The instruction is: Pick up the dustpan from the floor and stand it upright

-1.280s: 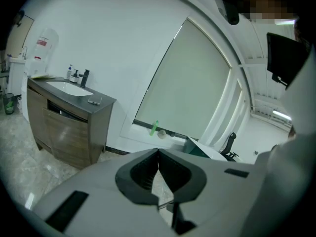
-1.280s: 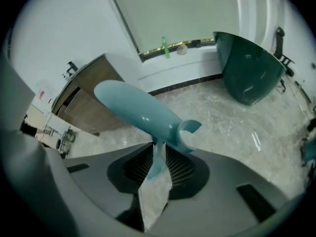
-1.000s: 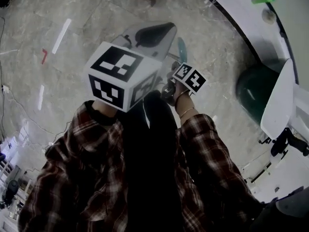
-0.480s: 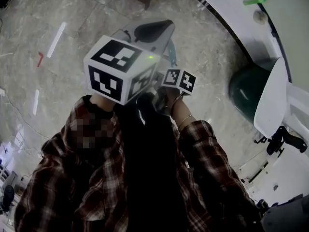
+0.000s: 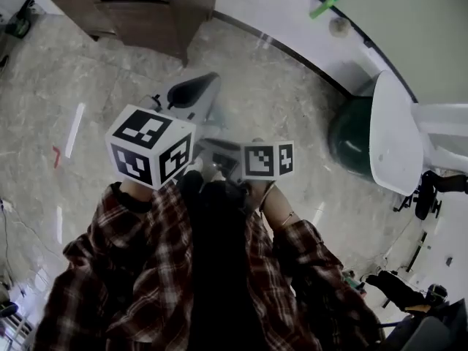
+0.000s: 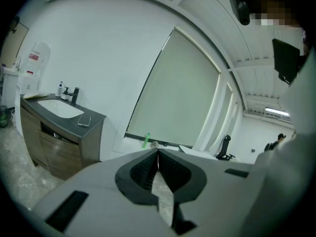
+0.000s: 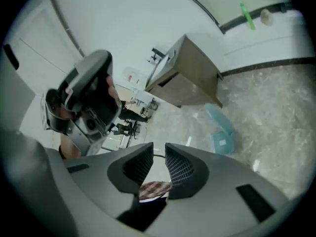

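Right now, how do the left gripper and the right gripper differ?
The left gripper has its jaws shut tip to tip; the right gripper has its jaws apart with nothing between them. The left gripper faces the window blind; the right gripper tilts down at the floor, where the blue dustpan lies. Both hold nothing.

The pale marbled floor carries a light-blue dustpan, lying near a wooden cabinet.

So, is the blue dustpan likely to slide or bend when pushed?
The dustpan looks like thin moulded plastic, so it is probably light and fairly stiff. The floor looks polished, so it may well slide.
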`<action>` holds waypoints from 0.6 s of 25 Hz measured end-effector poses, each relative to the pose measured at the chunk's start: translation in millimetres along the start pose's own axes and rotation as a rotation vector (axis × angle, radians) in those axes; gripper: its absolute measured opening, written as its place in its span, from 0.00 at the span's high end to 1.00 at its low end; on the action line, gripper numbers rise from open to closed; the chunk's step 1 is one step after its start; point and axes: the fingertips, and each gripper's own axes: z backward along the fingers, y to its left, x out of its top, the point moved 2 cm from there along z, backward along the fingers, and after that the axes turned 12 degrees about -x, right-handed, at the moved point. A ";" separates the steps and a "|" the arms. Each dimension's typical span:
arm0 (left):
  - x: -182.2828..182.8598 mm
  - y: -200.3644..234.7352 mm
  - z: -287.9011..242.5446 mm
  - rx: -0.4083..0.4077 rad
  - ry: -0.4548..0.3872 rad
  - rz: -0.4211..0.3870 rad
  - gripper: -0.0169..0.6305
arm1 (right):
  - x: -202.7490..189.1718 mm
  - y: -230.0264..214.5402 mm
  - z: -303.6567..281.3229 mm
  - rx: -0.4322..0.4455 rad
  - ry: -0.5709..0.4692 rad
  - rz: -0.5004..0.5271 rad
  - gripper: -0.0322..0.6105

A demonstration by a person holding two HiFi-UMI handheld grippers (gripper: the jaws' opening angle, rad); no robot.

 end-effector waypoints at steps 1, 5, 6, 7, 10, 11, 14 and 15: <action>0.6 -6.6 0.7 -0.009 0.001 -0.002 0.95 | 9.6 1.0 16.2 -0.011 -0.054 0.007 0.82; -0.4 -36.2 0.0 -0.025 0.002 0.007 0.95 | 41.5 2.0 82.5 -0.086 -0.292 0.056 0.90; 2.7 -42.7 -1.4 -0.034 -0.001 0.001 0.95 | 49.9 4.9 97.6 -0.103 -0.352 0.085 0.90; 7.2 -48.9 -3.3 -0.047 -0.004 -0.012 0.95 | 58.4 8.7 112.3 -0.122 -0.414 0.121 0.91; 18.6 -66.9 -6.6 -0.086 0.001 -0.055 0.95 | 74.8 23.3 153.3 -0.203 -0.582 0.250 0.93; 20.9 -72.1 -6.6 -0.095 0.007 -0.064 0.95 | 77.6 29.2 165.2 -0.231 -0.633 0.293 0.93; 25.8 -85.6 -6.8 -0.118 0.031 -0.078 0.95 | 84.6 46.6 193.8 -0.312 -0.751 0.397 0.93; 26.7 -89.2 -7.3 -0.127 0.040 -0.083 0.95 | 86.5 51.0 200.2 -0.345 -0.771 0.421 0.93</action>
